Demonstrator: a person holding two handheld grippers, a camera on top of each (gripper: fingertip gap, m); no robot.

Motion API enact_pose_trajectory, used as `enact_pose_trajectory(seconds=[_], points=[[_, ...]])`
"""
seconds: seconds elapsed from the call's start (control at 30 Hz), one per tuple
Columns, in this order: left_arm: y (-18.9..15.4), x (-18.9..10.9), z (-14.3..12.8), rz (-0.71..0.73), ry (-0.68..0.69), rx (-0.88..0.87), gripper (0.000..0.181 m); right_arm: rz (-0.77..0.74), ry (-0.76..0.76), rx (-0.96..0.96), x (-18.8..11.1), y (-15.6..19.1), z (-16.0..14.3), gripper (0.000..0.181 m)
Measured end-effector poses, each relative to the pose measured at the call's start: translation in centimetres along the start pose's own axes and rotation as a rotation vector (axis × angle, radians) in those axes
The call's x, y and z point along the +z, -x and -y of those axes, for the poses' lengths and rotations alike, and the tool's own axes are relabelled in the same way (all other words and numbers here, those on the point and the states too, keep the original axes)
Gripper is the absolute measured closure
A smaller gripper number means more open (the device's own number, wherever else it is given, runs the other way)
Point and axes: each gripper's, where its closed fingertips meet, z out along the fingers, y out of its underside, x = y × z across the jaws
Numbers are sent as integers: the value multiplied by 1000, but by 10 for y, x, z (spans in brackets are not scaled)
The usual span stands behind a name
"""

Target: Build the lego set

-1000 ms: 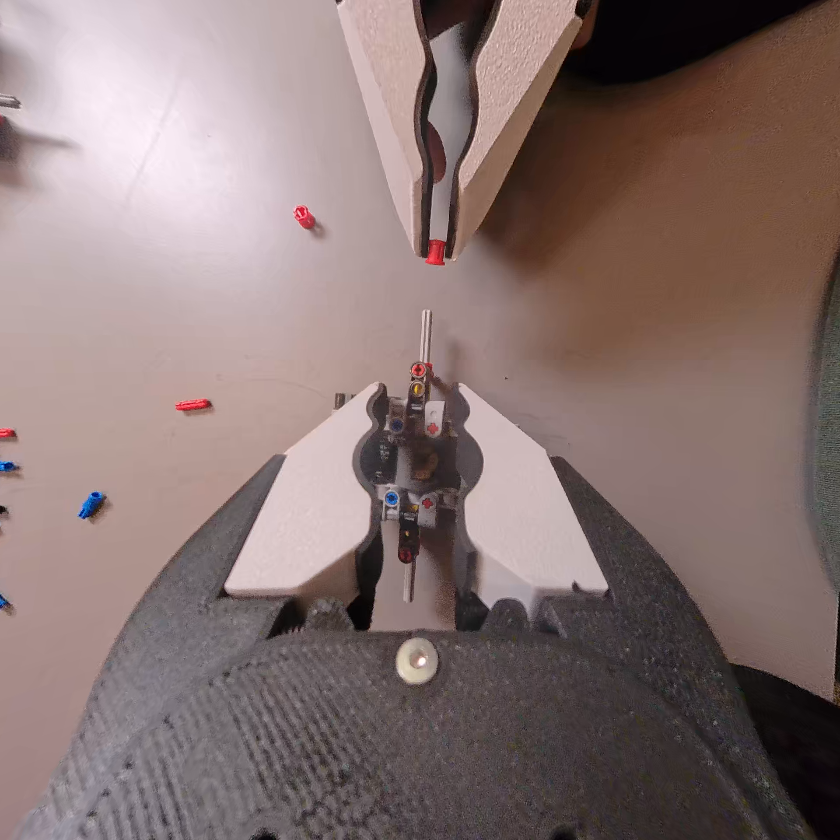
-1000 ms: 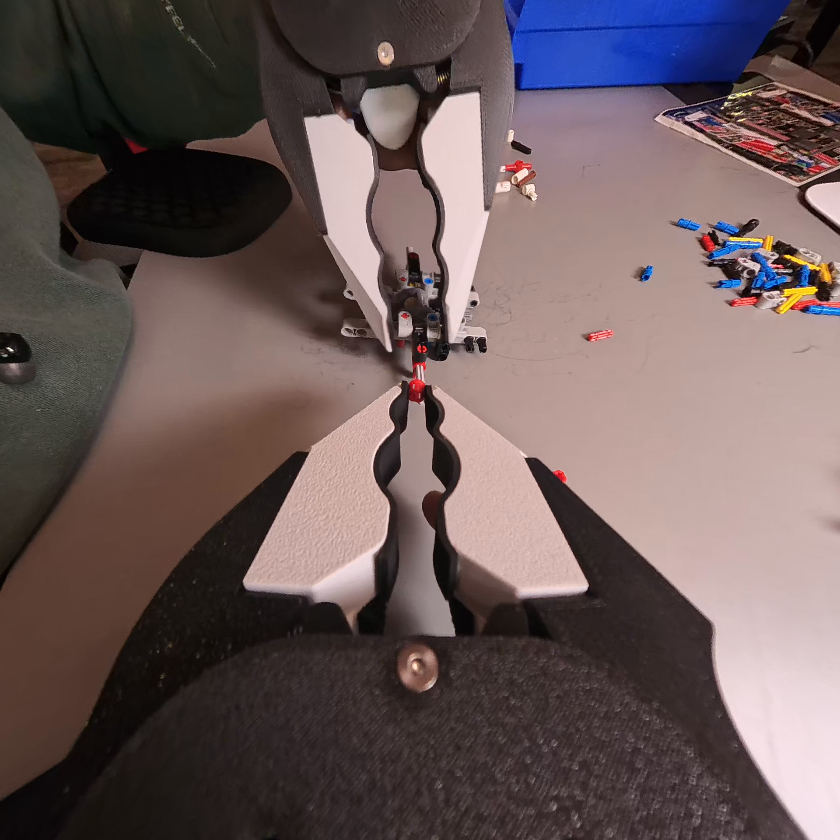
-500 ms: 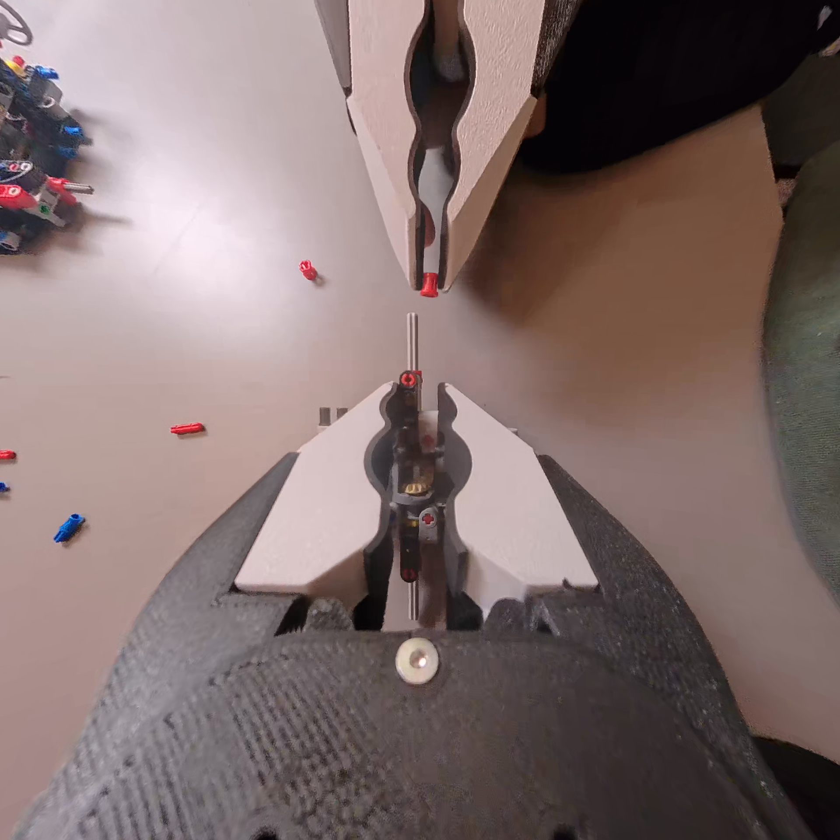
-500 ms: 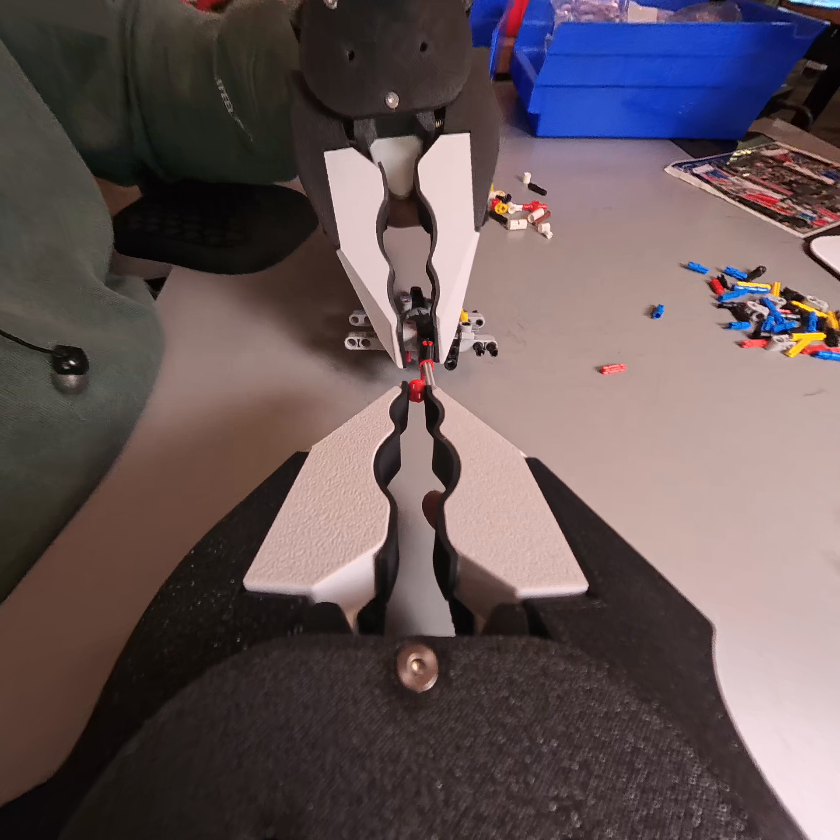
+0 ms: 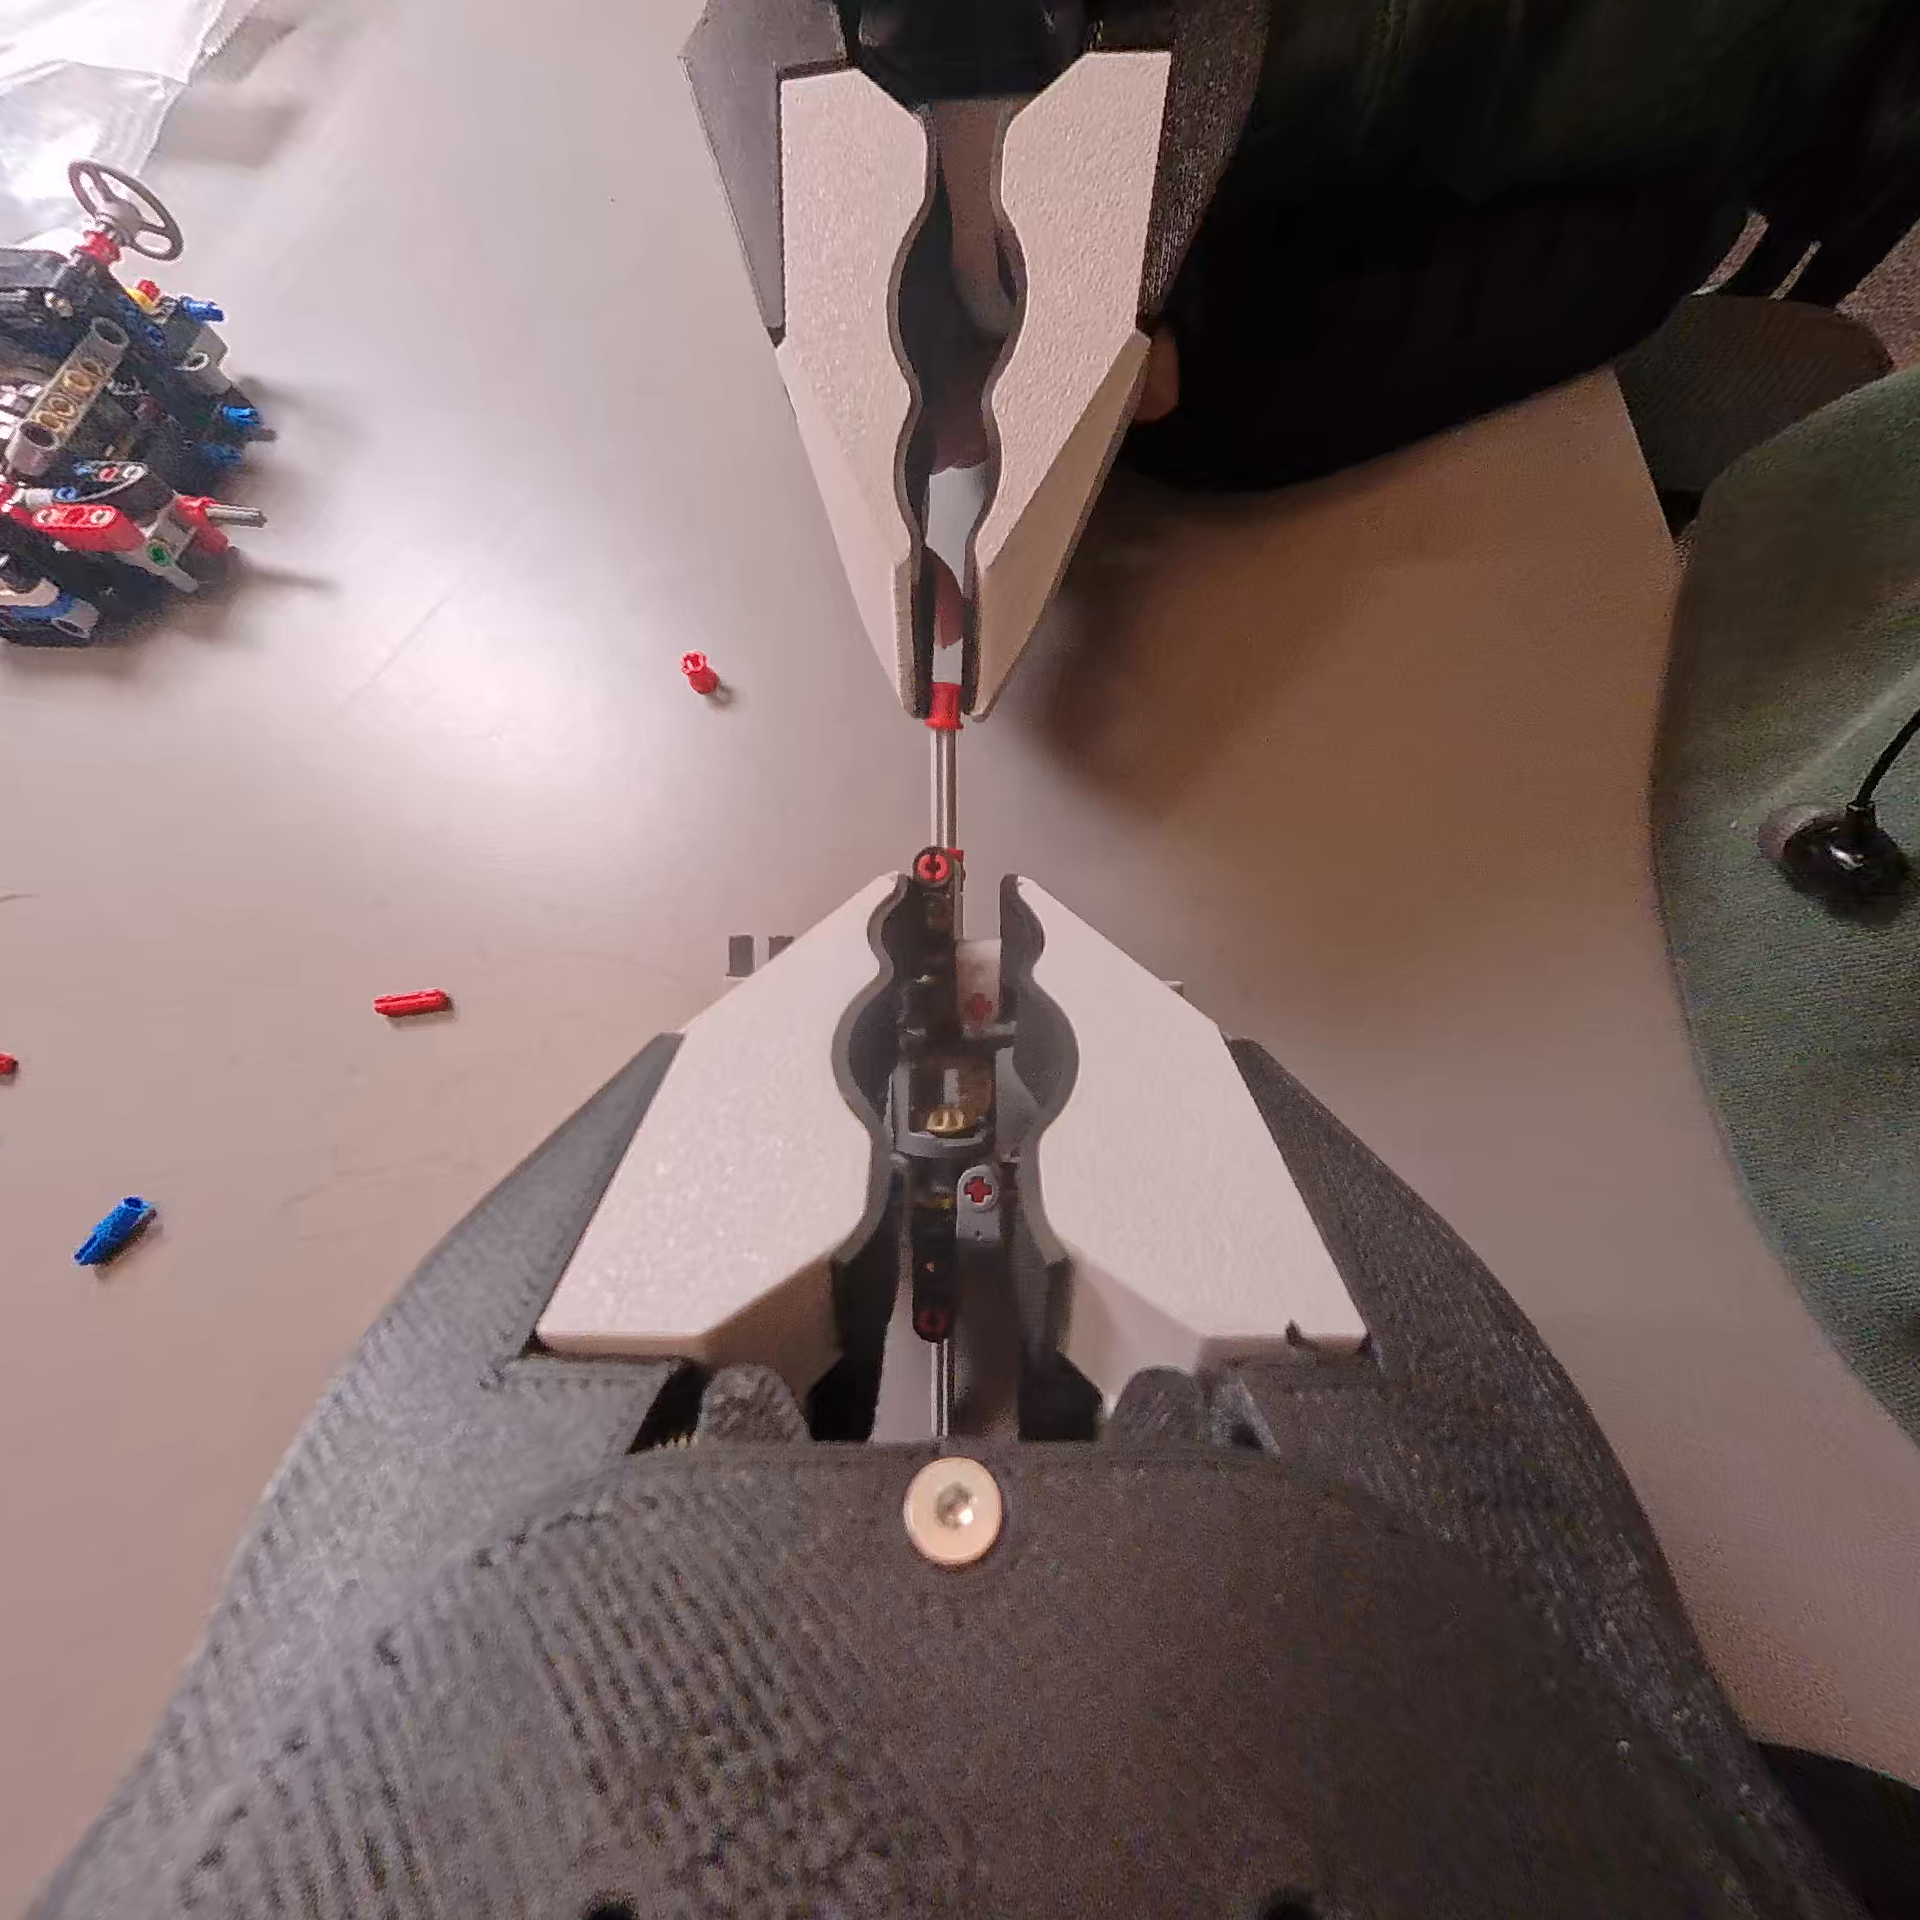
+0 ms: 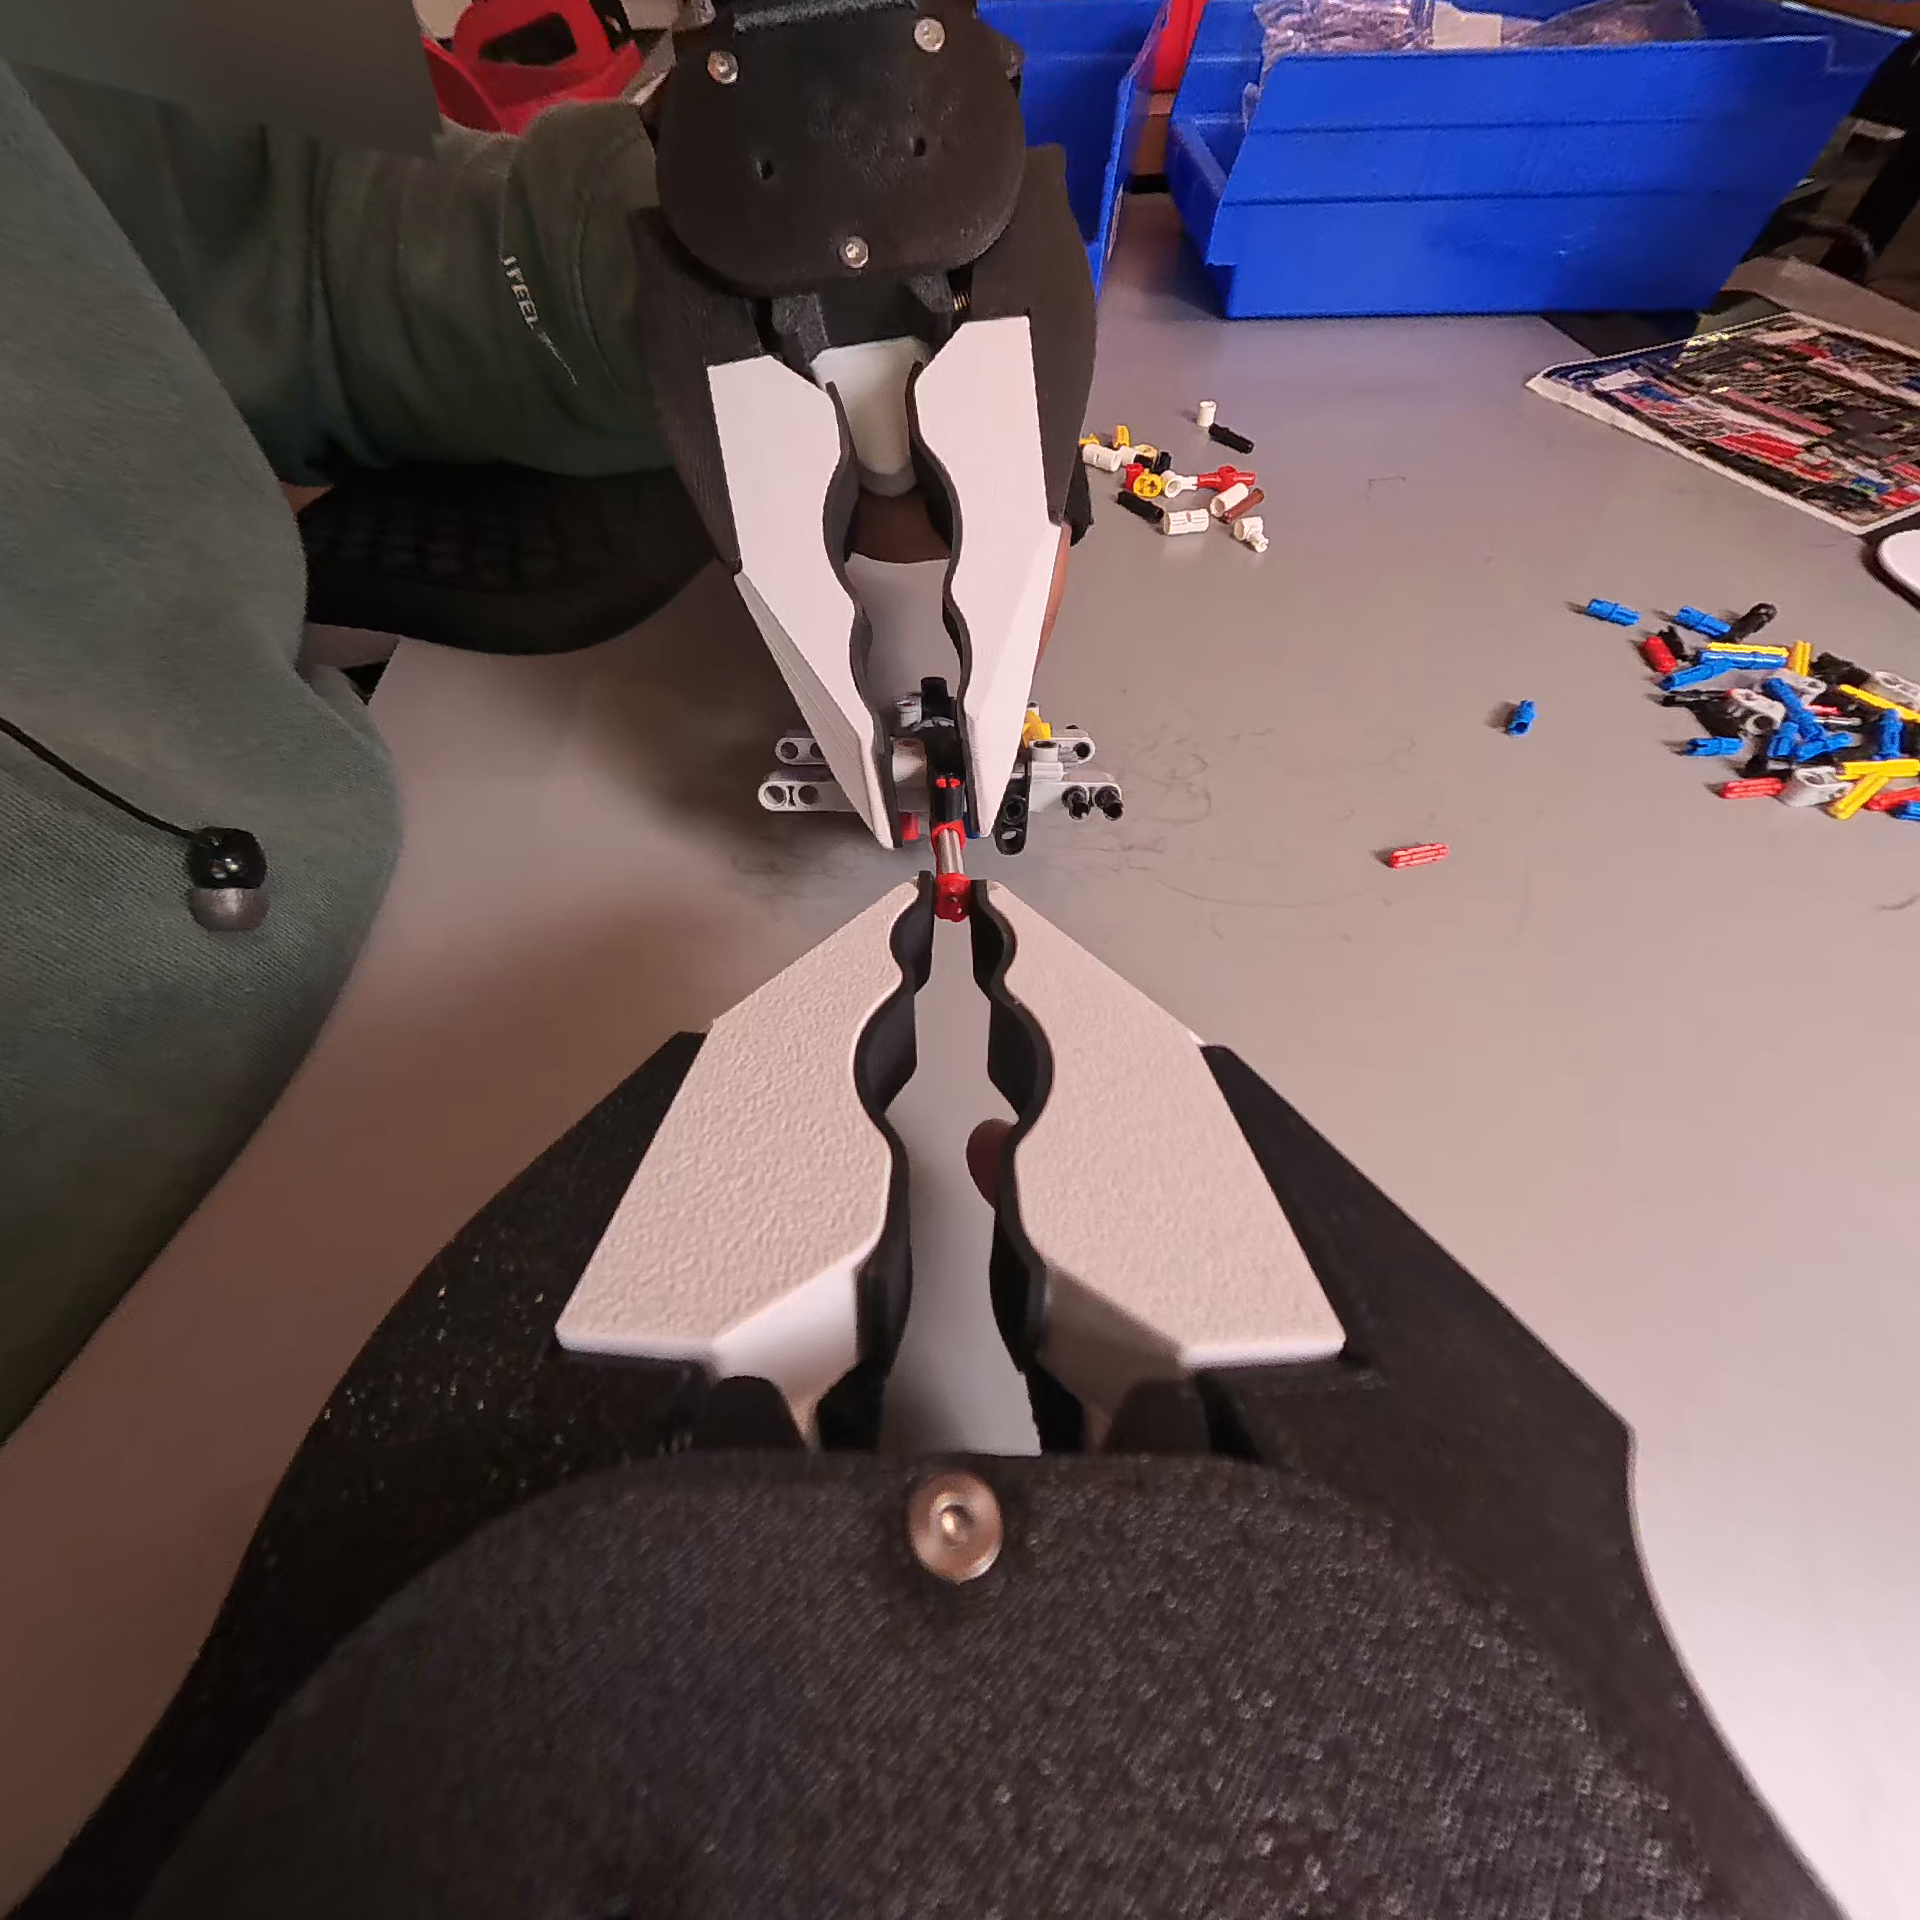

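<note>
**Red bush at the tip of the axle**

As the small red plastic bush (image 5: 943, 703) sits pinched at the very tips of the right gripper (image 5: 943, 707), it meets the free end of the thin grey metal-look axle (image 5: 943, 790) that sticks out of the small grey-and-black lego sub-assembly (image 5: 951, 1091). That sub-assembly is clamped between the fingers of the left gripper (image 5: 951, 894), whose jaws are narrow and closed on its body, while the right gripper's jaws are almost together, holding only the bush. In the right wrist view the same red bush (image 6: 950, 896) lies at the centre, with the axle (image 6: 947, 847) running toward 12 o'clock into the sub-assembly (image 6: 935, 748), which seems to rest on or just above the pale grey table (image 6: 1351, 1039).

The step in hand looks like threading the bush onto the axle. Whether the axle has entered the bore cannot be told. The next move calls for a straight push along the axle line, both grippers kept coaxial, since a slight tilt could jam or flick the bush.

Outward in the left wrist view: a loose red bush (image 5: 700, 670) at 10 o'clock, a red pin (image 5: 410, 1003) and a blue pin (image 5: 114, 1230) toward 9 o'clock, and a larger part-built model with a grey steering wheel (image 5: 104, 416) at the far 10 o'clock edge. In the right wrist view, a heap of mixed coloured parts (image 6: 1808, 727) lies at 2 o'clock, and blue plastic bins (image 6: 1507, 177) at 1 o'clock.
</note>
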Motion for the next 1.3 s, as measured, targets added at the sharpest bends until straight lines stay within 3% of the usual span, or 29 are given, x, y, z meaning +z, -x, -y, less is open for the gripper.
enact_pose_trajectory(seconds=[0.73, 0.87, 1.07, 1.3], points=[[4, -1, -10, 21, 28, 7, 162, -64, 18, -39, -4, -7, -2, 176], [6, -12, 4, 28, -74, -59, 160, -74, -12, -43, -5, -7, 5, 176], [3, -21, 38, -31, -338, -257, 160, -20, -198, 20, -6, 6, 41, 176], [-8, -21, 50, -151, -450, -368, 167, 27, -226, 56, -1, 13, 44, 176]])
